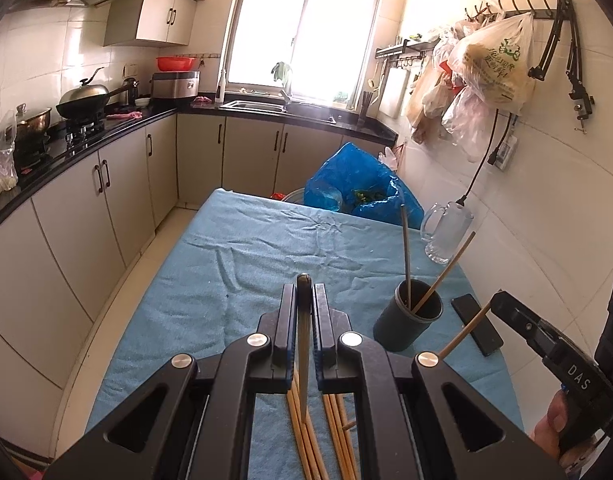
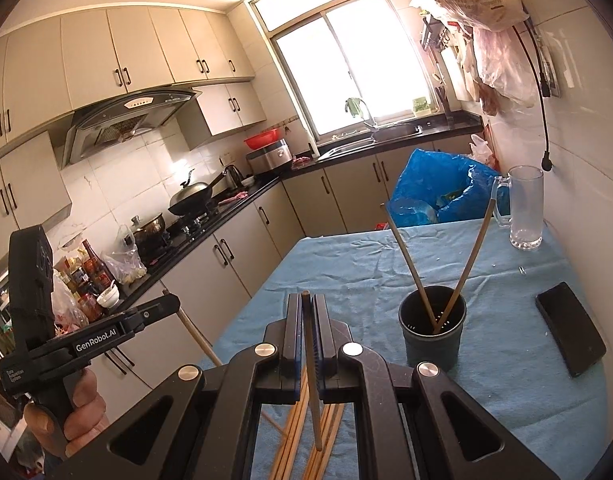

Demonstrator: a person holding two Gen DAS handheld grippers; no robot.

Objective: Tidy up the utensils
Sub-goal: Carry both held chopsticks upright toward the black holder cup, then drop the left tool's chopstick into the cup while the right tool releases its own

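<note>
Left wrist view looks along the left gripper [image 1: 304,292], whose fingers are pressed onto a single chopstick [image 1: 303,344]. That chopstick is dark at its far tip and pale lower down, and it runs between the fingers, its lower end hanging above a loose bundle of wooden chopsticks [image 1: 338,420] lying on the tabletop [image 1: 234,264], which is covered with a wrinkled blue cloth. To the right of the fingers stands a dark round utensil holder [image 1: 406,326] with two chopsticks leaning in it, one dark and nearly upright, one pale and tilted right. Just beyond the holder's right side lies a black phone [image 1: 476,330], flat on the cloth. A clear glass mug [image 1: 446,232] stands farther back by the tiled wall, and a blue plastic bag [image 1: 358,184] sits past the tabletop's far edge. At the right edge, the right gripper [image 1: 500,302] pinches another pale chopstick that slants down to the left.

Right wrist view shows the right gripper [image 2: 305,304] with its fingers closed on a brownish chopstick [image 2: 312,380], held above the same bundle [image 2: 294,428]. The utensil holder [image 2: 432,330] stands just right of the fingers, its two chopsticks crossing in a V. The phone [image 2: 570,334] lies farther right and the glass mug [image 2: 526,208] stands behind. At the left, a hand [image 2: 80,412] grips the left gripper [image 2: 174,302], which clamps a pale chopstick.
</note>
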